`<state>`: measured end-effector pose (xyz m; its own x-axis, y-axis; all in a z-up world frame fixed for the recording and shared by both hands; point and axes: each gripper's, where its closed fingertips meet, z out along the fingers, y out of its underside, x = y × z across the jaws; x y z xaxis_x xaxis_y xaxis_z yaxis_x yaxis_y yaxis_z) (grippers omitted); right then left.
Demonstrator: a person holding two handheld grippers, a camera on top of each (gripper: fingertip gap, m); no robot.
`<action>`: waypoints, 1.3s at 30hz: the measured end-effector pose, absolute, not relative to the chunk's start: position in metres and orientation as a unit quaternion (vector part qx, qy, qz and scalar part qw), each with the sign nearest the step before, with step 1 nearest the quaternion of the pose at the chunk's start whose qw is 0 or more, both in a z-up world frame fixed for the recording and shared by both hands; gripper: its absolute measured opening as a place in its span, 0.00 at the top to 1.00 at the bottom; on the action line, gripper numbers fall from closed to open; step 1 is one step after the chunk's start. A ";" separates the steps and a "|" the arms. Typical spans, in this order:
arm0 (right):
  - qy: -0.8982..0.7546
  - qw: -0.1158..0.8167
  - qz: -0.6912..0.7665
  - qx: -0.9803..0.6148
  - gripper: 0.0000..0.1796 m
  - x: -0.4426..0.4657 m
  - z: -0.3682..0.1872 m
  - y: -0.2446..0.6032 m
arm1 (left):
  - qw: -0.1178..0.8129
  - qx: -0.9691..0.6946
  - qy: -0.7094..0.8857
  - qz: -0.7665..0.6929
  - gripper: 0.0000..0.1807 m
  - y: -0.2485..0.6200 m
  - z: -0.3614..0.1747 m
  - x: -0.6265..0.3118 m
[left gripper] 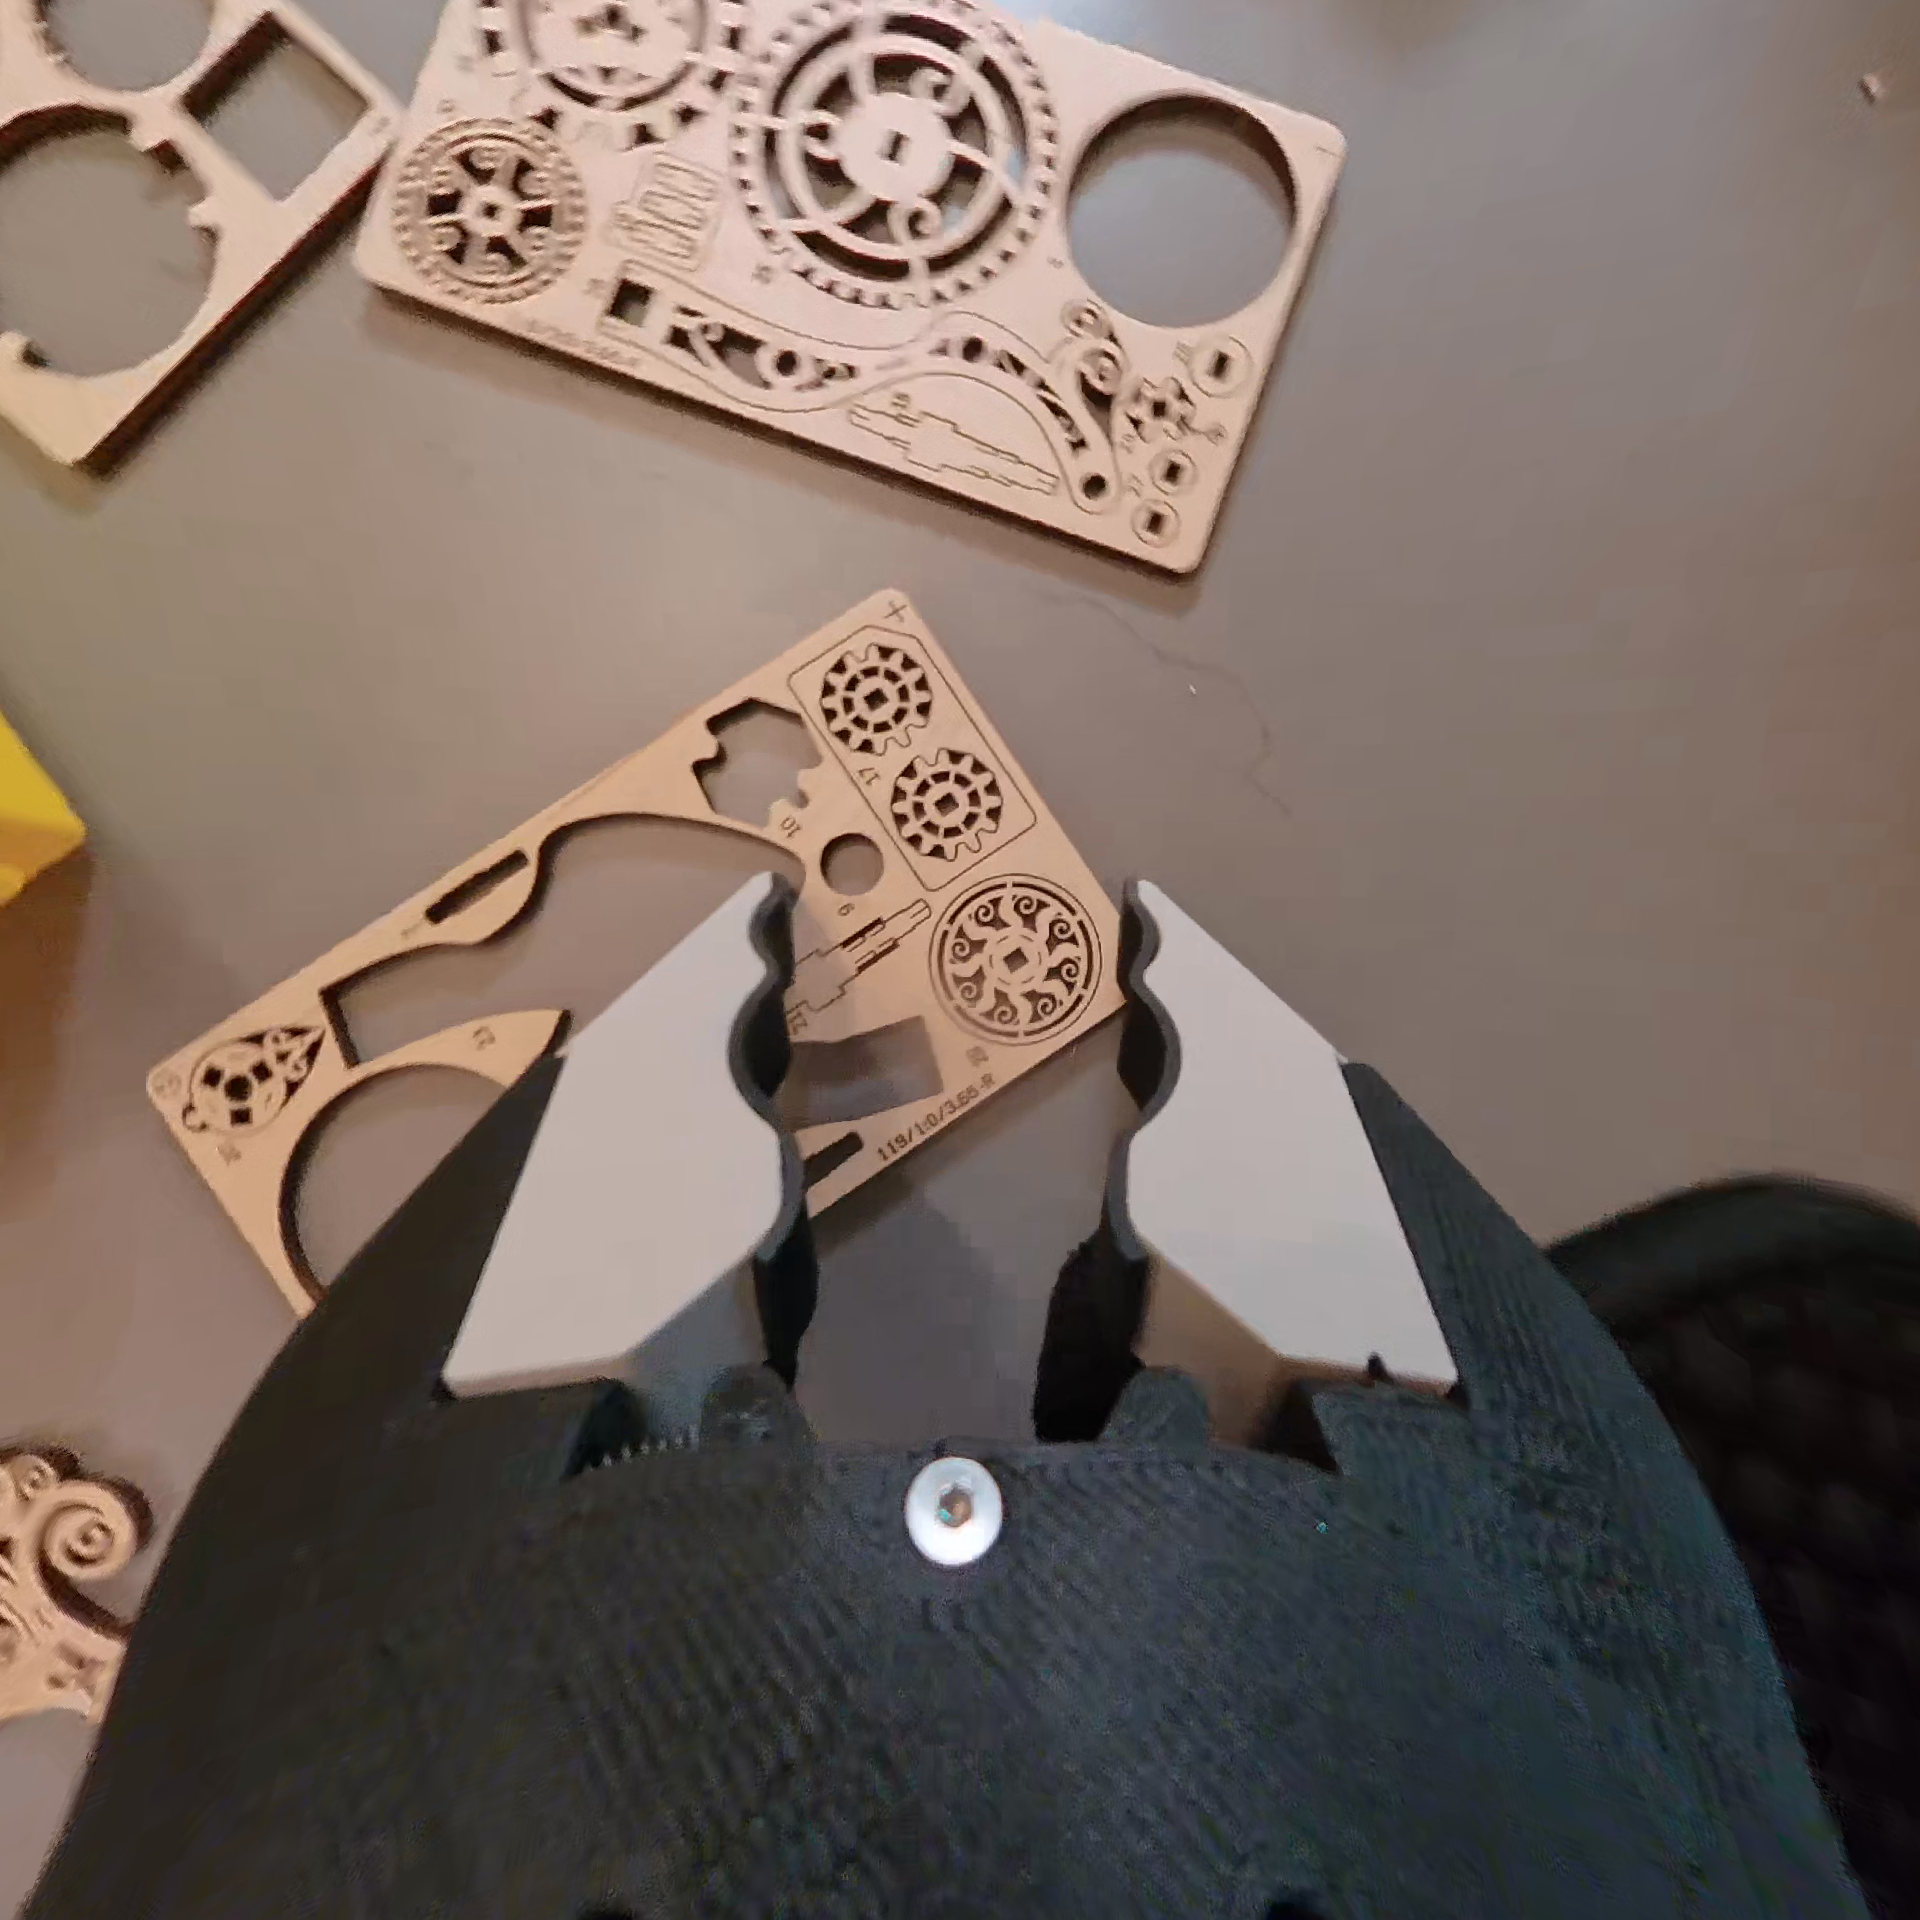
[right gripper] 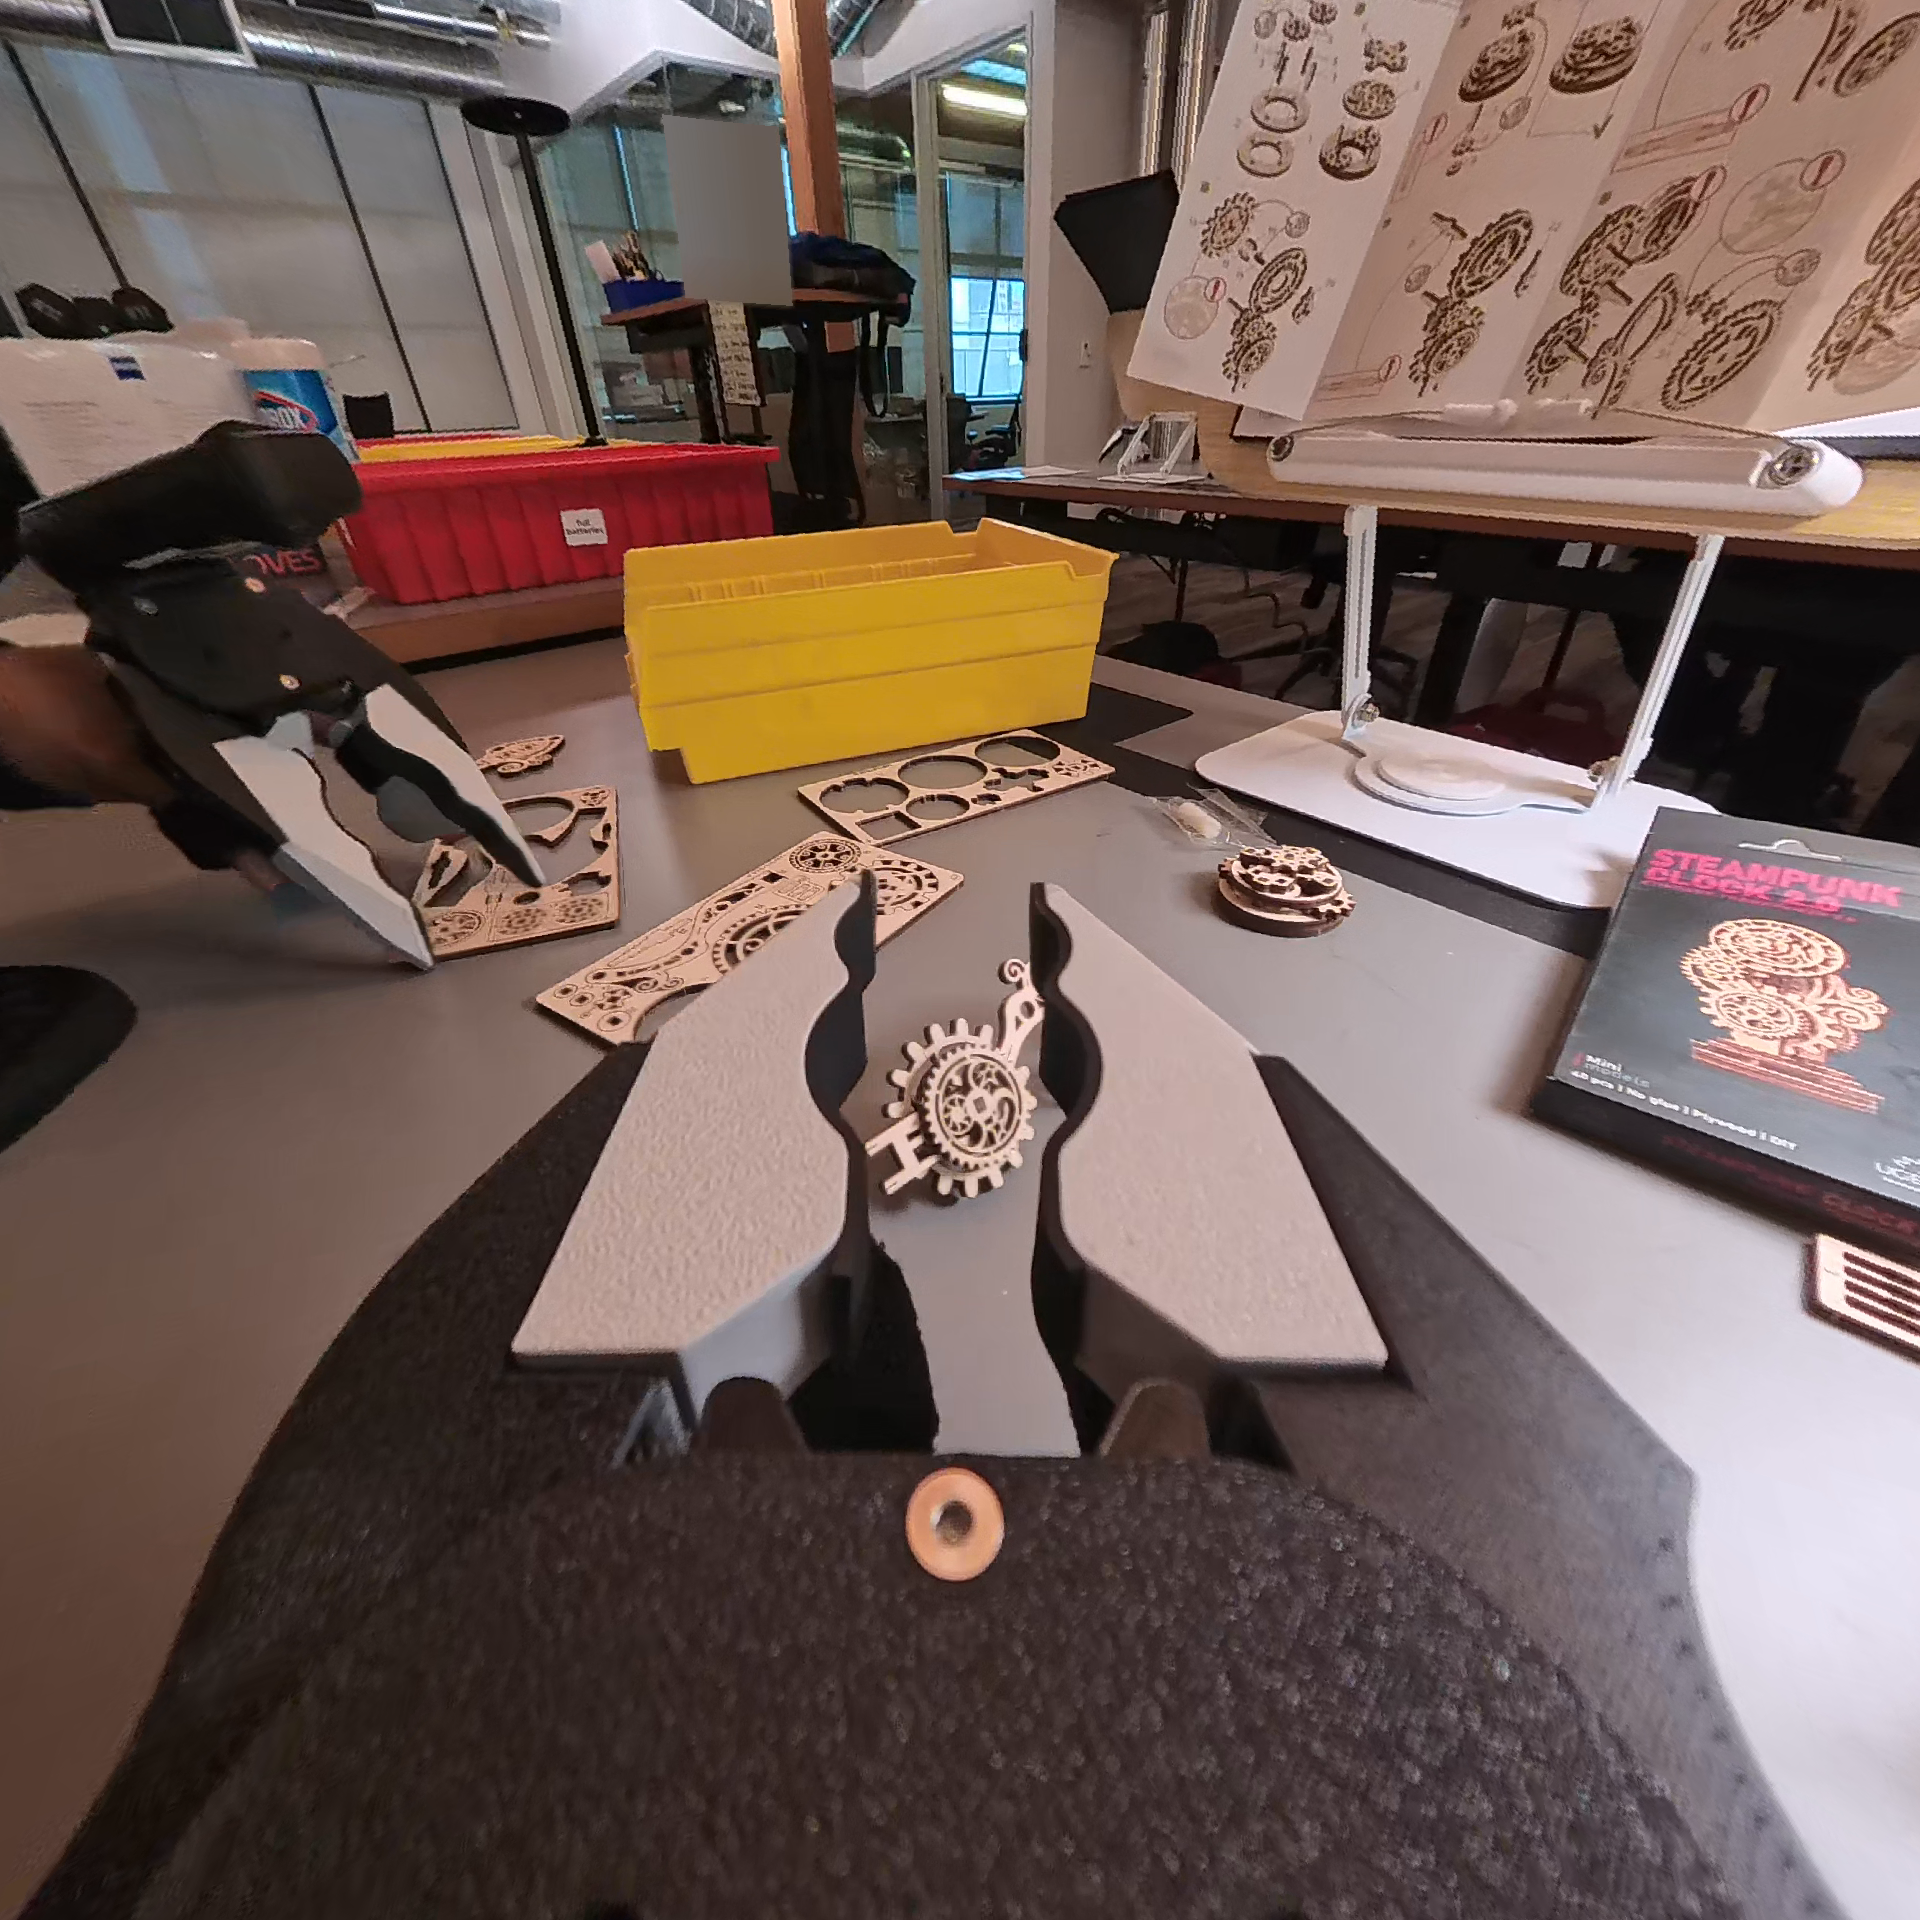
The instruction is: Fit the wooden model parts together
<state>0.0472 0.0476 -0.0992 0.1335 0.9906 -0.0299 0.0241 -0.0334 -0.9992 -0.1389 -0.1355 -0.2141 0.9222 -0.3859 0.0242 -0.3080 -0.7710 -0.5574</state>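
Left gripper (left gripper: 956, 894) is over the small wooden sheet (left gripper: 665, 935) on the grey worktop (left gripper: 1558, 727), fingers apart, nothing between them. From the left wrist view the left fingertip overlaps the sheet near its small round hole and the right fingertip sits at the sheet's right corner, by the round ornate disc still in the sheet. In the right wrist view the same gripper (right gripper: 478, 920) points steeply down with its tips at or just above that sheet (right gripper: 530, 883); cannot tell if they touch it.

Right gripper (right gripper: 951, 894) is also spread, not clamped on anything. The gear assembly (right gripper: 961, 1101), a toothed wheel with a scrolled arm and a small forked tab, lies on the worktop (right gripper: 312, 1091) in the gap between the fingers, about halfway along them. It sits closer to the right finger; the scrolled end looks to touch or nearly touch that finger's inner edge, and the left finger is clear of it.

Other parts on the worktop:
- large wooden sheet (left gripper: 862, 260) with big gears, beyond the small one; it lies just beyond the right gripper's fingertips (right gripper: 748, 935)
- punched-out frame (right gripper: 956, 790) in front of the yellow bin (right gripper: 862, 644)
- a stacked gear subassembly (right gripper: 1286, 883) to the right, well apart from both grippers
- the kit box (right gripper: 1745, 1018) at far right, instruction sheet (right gripper: 1558, 187) on a stand behind it
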 end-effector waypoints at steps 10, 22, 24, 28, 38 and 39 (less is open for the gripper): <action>-0.462 0.518 0.456 -0.556 0.85 0.046 -0.107 0.053 | 0.185 -0.862 0.455 -0.126 0.67 -0.186 -0.214 -0.132; -0.478 0.519 0.452 -0.546 0.84 0.033 -0.111 0.045 | 0.670 -0.705 0.222 -0.068 0.66 -0.134 -0.049 -0.142; -0.483 0.516 0.455 -0.541 0.84 0.031 -0.111 0.041 | 0.737 -0.651 0.181 -0.031 0.61 -0.126 -0.016 -0.147; -0.493 0.521 0.459 -0.525 0.83 0.032 -0.106 0.032 | 0.767 -0.626 0.130 -0.054 0.48 -0.095 0.006 -0.145; -0.496 0.537 0.455 -0.508 0.91 0.040 -0.092 0.030 | 0.754 -0.645 0.115 -0.048 0.95 0.050 0.061 -0.126; -0.491 0.538 0.456 -0.511 0.91 0.041 -0.090 0.032 | 0.752 -0.647 0.118 -0.034 0.97 0.072 0.069 -0.125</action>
<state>0.0411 0.0320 -0.0898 0.1024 0.9928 0.0628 0.0110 0.0620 -0.9980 -0.1254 0.0725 0.0688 0.9700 -0.2036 -0.1328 -0.1010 0.1595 -0.9820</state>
